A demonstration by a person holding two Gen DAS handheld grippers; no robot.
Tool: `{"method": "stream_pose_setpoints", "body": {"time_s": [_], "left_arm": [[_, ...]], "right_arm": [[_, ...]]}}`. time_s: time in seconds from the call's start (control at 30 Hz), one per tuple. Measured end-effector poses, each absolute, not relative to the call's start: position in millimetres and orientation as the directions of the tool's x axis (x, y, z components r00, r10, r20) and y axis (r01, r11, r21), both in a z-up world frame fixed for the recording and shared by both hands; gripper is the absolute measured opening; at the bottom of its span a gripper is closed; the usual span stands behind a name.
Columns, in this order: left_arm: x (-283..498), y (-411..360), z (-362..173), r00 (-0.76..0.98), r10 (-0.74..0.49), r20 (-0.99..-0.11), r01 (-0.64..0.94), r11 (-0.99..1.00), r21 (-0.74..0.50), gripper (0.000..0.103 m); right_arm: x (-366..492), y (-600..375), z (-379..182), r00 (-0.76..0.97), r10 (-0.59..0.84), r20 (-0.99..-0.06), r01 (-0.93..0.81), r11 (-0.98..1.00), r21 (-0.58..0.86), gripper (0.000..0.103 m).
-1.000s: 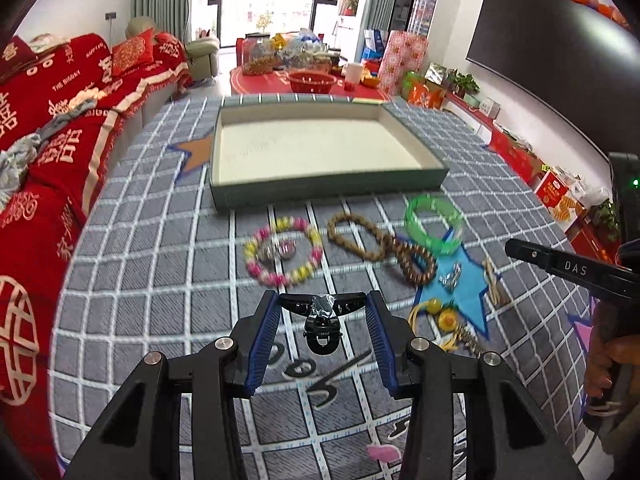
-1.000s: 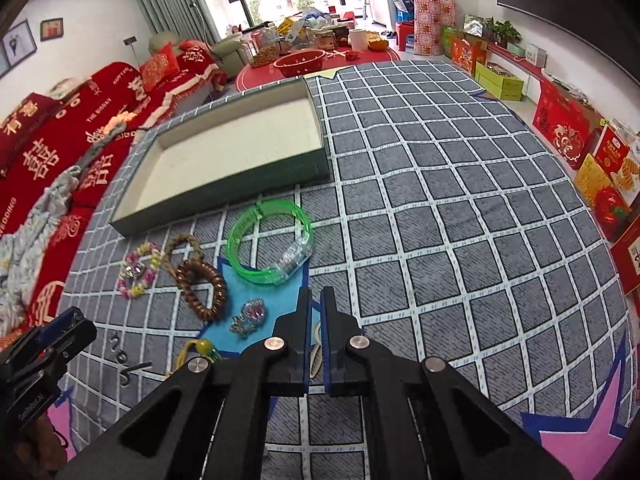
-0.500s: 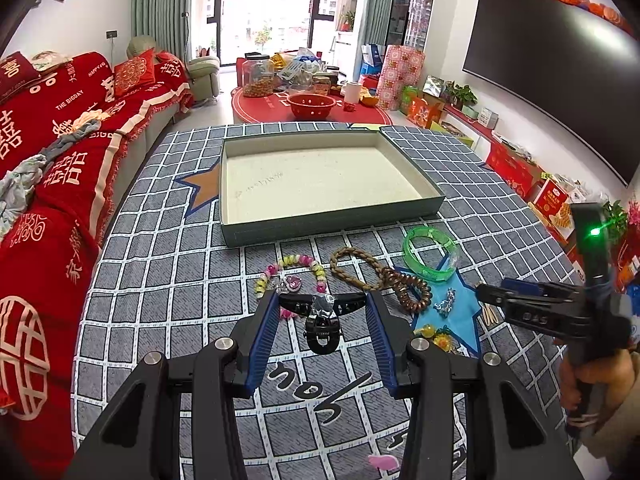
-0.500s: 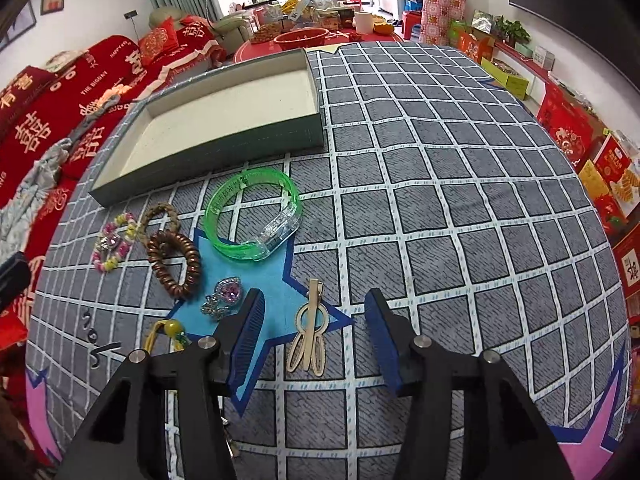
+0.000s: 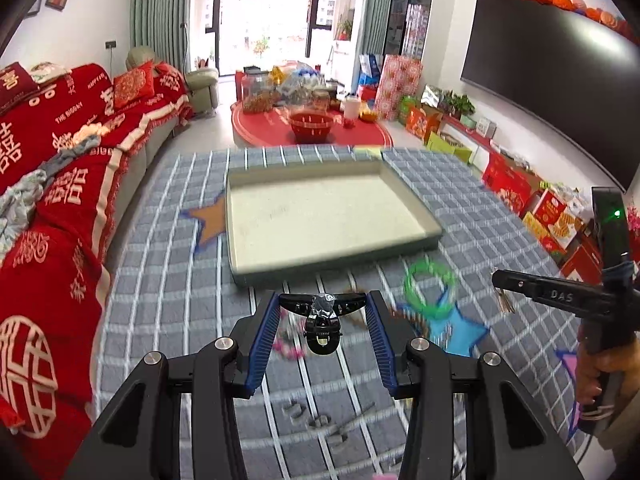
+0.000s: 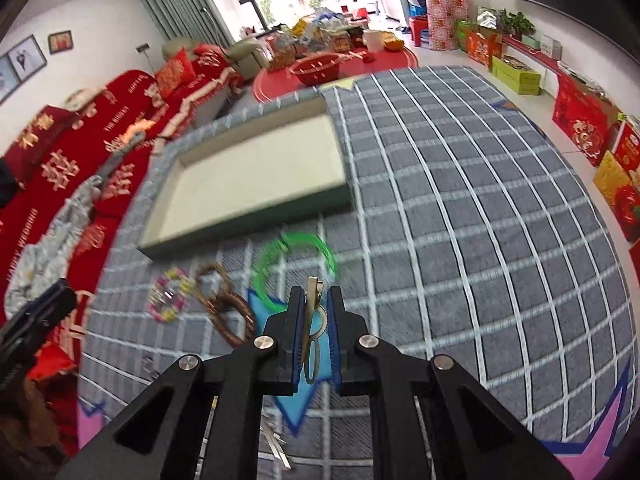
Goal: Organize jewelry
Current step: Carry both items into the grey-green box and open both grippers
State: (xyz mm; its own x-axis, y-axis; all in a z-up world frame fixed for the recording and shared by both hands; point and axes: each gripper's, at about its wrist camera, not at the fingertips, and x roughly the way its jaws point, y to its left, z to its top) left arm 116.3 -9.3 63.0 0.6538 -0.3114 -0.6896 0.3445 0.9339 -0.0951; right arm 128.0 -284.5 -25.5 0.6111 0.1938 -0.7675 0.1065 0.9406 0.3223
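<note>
My right gripper (image 6: 315, 298) is shut on a beige hair clip (image 6: 311, 328) and holds it above the table; it also shows in the left wrist view (image 5: 500, 280) with the clip (image 5: 505, 301) hanging from its tip. My left gripper (image 5: 323, 312) is shut on a black clip with a silver top (image 5: 323, 326), held across its wide-apart pads. An empty green-sided tray (image 5: 236, 236) lies ahead, also in the right wrist view (image 6: 240, 220). A green bangle (image 6: 296, 264), brown bead strings (image 6: 224, 304) and a pastel bead bracelet (image 6: 168, 296) lie on the grey checked cloth (image 6: 460, 220).
A red sofa (image 5: 52, 200) runs along the left. A red round table with a red basket (image 5: 311, 126) stands beyond the tray. Red boxes (image 5: 508, 188) and a dark screen (image 5: 552, 92) line the right wall.
My right gripper has closed on the beige hair clip and lifted it off the cloth. Both grippers have risen and drawn back; the left still holds its black clip.
</note>
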Motion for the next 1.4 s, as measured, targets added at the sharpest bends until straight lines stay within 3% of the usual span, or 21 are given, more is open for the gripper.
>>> {"method": "stream_pose_setpoints", "body": {"time_s": [0.23, 0.4, 0.83, 1.23, 1.3, 1.33, 1.37, 1.4], "left_arm": [[183.5, -17.3, 96.8, 0.696, -0.295, -0.655, 0.318, 0.944, -0.086, 0.057], [241.3, -29.7, 87.2, 0.705, -0.252, -0.663, 0.288, 0.956, -0.056, 0.057], [337.9, -58.9, -19.6, 0.598, -0.146, -0.788, 0.227, 0.974, -0.008, 0.057], [341.9, -75.7, -50.7, 0.571, -0.043, -0.82, 0.23, 0.967, 0.11, 0.058], [340.4, -75.5, -49.2, 0.575, -0.03, -0.818, 0.224, 0.967, 0.121, 0.058], [339.8, -76.0, -48.1, 0.573, -0.03, -0.819, 0.223, 0.967, 0.121, 0.058], [338.5, -75.2, -46.1, 0.575, -0.034, -0.817, 0.222, 0.968, 0.116, 0.058], [337.9, -74.9, -44.2, 0.579, -0.037, -0.814, 0.22, 0.969, 0.112, 0.058]], "right_arm": [[201.6, -272.6, 39.2, 0.654, 0.246, -0.715, 0.032, 0.936, 0.352, 0.012], [260.0, -260.9, 47.4, 0.643, 0.256, -0.722, 0.013, 0.939, 0.345, 0.012], [357.8, -245.8, -39.7, 0.542, 0.226, -0.809, 0.056, 0.951, 0.303, 0.012], [366.9, -241.8, -84.0, 0.489, 0.174, -0.855, 0.079, 0.967, 0.242, 0.013], [366.6, -241.9, -83.0, 0.487, 0.186, -0.854, 0.071, 0.965, 0.251, 0.019], [366.2, -242.1, -82.1, 0.485, 0.202, -0.851, 0.066, 0.962, 0.266, 0.031], [366.5, -242.2, -81.7, 0.485, 0.21, -0.849, 0.067, 0.959, 0.275, 0.049], [365.8, -242.8, -80.9, 0.487, 0.211, -0.848, 0.075, 0.957, 0.281, 0.057]]}}
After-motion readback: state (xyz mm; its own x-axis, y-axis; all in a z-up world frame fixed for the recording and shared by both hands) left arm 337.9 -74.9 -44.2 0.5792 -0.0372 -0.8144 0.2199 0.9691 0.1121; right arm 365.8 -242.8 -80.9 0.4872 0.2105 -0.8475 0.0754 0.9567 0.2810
